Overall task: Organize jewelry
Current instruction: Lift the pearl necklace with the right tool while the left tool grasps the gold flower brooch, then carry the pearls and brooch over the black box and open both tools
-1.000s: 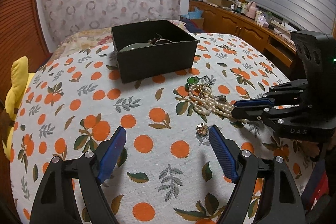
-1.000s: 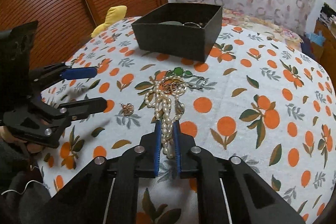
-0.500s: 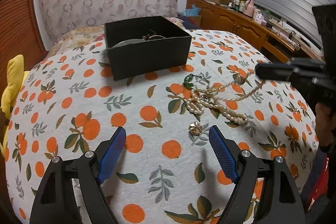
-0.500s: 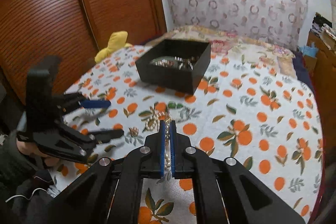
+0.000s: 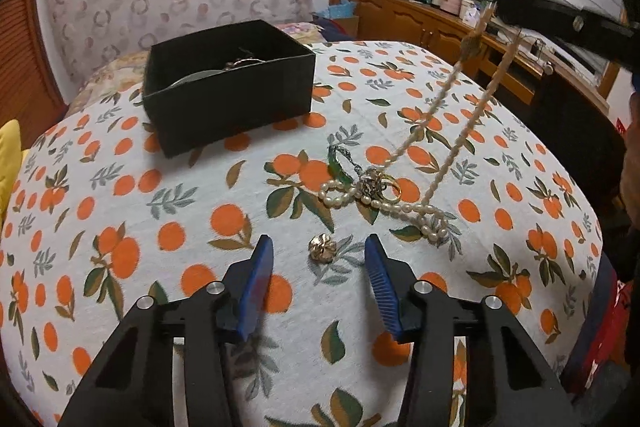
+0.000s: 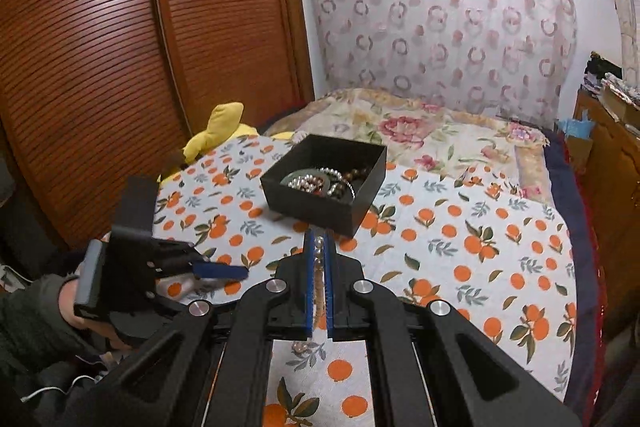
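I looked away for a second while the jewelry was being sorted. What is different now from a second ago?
The right claw, shut on the pearl necklace, has risen, lifting the strand taut while its far end lies on the tablecloth, tangled with the rings. The left claw has just been closing around the gold brooch, not touching it. The black box stayed put.

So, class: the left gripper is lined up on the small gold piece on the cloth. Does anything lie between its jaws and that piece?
Nothing visible does. The small gold piece lies alone on the tablecloth ahead of the left gripper, whose jaws have just been closing but stand clear of it. The pearl necklace lies beyond it, to the right.
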The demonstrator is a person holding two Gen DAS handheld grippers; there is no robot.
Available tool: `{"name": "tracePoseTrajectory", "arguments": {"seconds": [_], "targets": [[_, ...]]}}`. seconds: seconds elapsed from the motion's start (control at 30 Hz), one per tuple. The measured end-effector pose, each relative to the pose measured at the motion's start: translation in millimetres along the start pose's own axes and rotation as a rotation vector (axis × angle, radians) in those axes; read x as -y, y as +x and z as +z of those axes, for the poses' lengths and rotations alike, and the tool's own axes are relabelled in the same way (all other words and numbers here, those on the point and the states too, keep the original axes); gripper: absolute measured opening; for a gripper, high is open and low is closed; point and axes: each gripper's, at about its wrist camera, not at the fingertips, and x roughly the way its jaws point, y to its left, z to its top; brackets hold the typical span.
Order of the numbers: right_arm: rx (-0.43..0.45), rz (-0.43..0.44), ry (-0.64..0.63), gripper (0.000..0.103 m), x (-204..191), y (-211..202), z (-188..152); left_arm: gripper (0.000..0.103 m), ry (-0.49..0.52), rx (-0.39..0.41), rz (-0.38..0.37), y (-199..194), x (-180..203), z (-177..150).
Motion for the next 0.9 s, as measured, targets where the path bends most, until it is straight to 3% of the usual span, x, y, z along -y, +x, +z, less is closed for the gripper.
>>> {"name": "tracePoseTrajectory", "arguments": {"seconds": [0.1, 0.17, 0.2, 0.4, 0.9], "targets": [[0.017, -0.002, -0.001, 0.005, 0.0, -6.2, 4.9, 0.034, 0.013, -0.003, 0.017, 2.1, 1.5, 1.8], [0.026, -0.002, -0.002, 0.005, -0.9, -9.6, 7.6, 0.017, 0.020, -0.006, 0.019, 2.2, 2.8, 2.1], [0.031, -0.003, -0.004, 0.005, -1.2, -11.6, 9.5, 0.014, 0.025, -0.008, 0.018, 2.2, 3.4, 1.8], [0.065, -0.014, -0.021, 0.005, -5.0, -23.3, 22.0, 0.014, 0.016, -0.007, -0.002, -2.5, 1.7, 1.7], [0.139, -0.038, -0.084, 0.005, -20.9, -49.2, 66.6, 0.014, -0.021, 0.109, 0.012, -41.4, -7.3, 18.5]]}}
